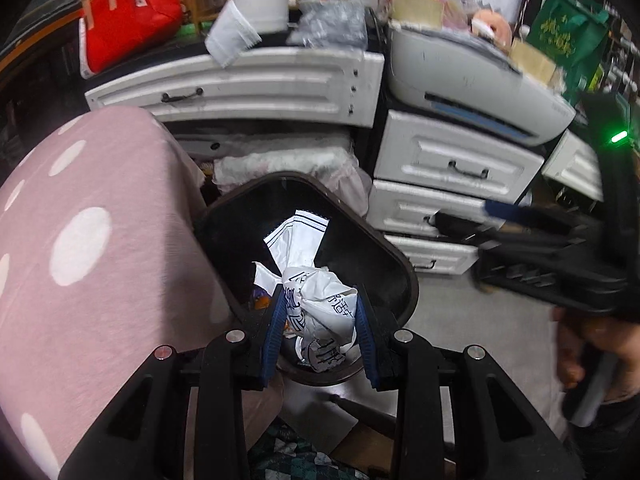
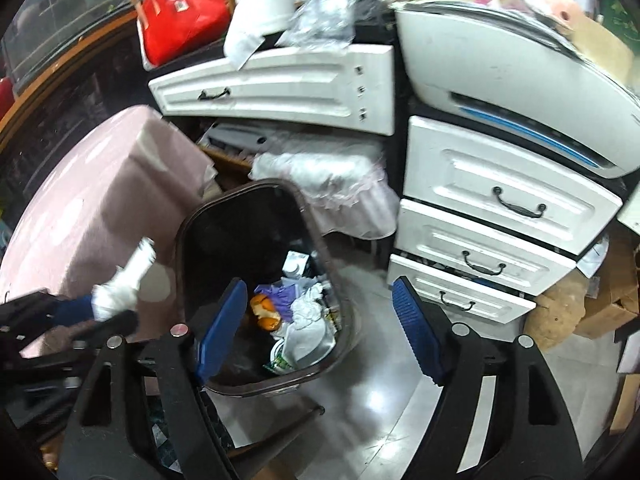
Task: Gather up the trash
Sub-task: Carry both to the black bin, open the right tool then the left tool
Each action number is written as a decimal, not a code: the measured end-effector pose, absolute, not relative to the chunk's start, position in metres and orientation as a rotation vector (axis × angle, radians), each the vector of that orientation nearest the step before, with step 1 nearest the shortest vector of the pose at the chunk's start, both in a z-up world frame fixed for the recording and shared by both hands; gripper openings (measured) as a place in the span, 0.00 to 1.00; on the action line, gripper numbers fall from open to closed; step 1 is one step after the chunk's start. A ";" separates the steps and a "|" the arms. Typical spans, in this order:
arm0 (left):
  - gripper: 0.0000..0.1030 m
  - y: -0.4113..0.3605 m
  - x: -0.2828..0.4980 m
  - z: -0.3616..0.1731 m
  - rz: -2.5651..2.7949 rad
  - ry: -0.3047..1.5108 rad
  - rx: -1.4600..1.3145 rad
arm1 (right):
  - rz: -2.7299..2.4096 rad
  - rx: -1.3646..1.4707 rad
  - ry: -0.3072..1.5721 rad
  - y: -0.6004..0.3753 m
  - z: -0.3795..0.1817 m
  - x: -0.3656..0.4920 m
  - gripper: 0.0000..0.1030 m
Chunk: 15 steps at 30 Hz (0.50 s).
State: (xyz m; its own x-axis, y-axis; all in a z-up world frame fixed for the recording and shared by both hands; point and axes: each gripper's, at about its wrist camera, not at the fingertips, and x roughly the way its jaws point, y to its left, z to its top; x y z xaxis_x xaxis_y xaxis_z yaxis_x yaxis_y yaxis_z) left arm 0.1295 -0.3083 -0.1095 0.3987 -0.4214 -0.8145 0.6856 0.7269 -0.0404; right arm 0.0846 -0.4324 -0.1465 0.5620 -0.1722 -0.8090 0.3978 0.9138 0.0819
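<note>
1. A pink cloth with white dots (image 1: 92, 216) drapes over something at the far left, its edge right beside the bin.
2. The left tongs (image 1: 320, 332) are clamped on a crumpled ball of printed white paper (image 1: 324, 312), both blue pads (image 1: 276, 332) pressing its sides, and hold it over the near end of the bin's mouth.
3. The dark brown bin (image 1: 404, 280) stands on the floor in front of the desk; inside lie more white paper, an orange scrap (image 2: 266, 312), something purple and a flat white packet.
4. In the right wrist view the same paper ball (image 2: 124, 284) shows blurred at the left, beside the bin (image 2: 188, 224).
5. The right tongs (image 2: 320, 328) stand wide open with nothing between the pads, above the bin's right rim and the shiny floor (image 2: 360, 412).
6. Behind, white drawers (image 2: 508, 196) with black handles stack up at the right, under a white printer (image 2: 500, 64).
7. A red bag (image 1: 128, 20) sits at the desk's far left corner.
</note>
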 end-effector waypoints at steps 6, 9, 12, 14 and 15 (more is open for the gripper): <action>0.32 -0.333 0.135 -0.130 -0.710 0.953 0.389 | -0.348 0.294 0.897 -0.441 -0.141 0.071 0.78; 0.32 -0.342 0.139 -0.139 -0.704 0.968 0.412 | -0.346 0.298 0.894 -0.441 -0.140 0.069 0.78; 0.32 -0.347 0.142 -0.146 -0.698 0.977 0.425 | -0.346 0.299 0.892 -0.441 -0.140 0.068 0.78; 0.33 -0.350 0.144 -0.150 -0.695 0.985 0.433 | -0.350 0.296 0.889 -0.441 -0.140 0.068 0.78; 0.34 -0.352 0.144 -0.152 -0.696 0.989 0.438 | -0.354 0.294 0.889 -0.441 -0.140 0.068 0.78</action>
State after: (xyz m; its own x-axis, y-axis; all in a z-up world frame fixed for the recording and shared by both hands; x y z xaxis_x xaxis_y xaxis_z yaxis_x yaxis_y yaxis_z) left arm 0.1444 -0.3523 -0.1520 0.3637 -0.3311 -0.8707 0.7079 0.7058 0.0273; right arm 0.0676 -0.4410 -0.1400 0.5794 -0.1773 -0.7955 0.4178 0.9027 0.1031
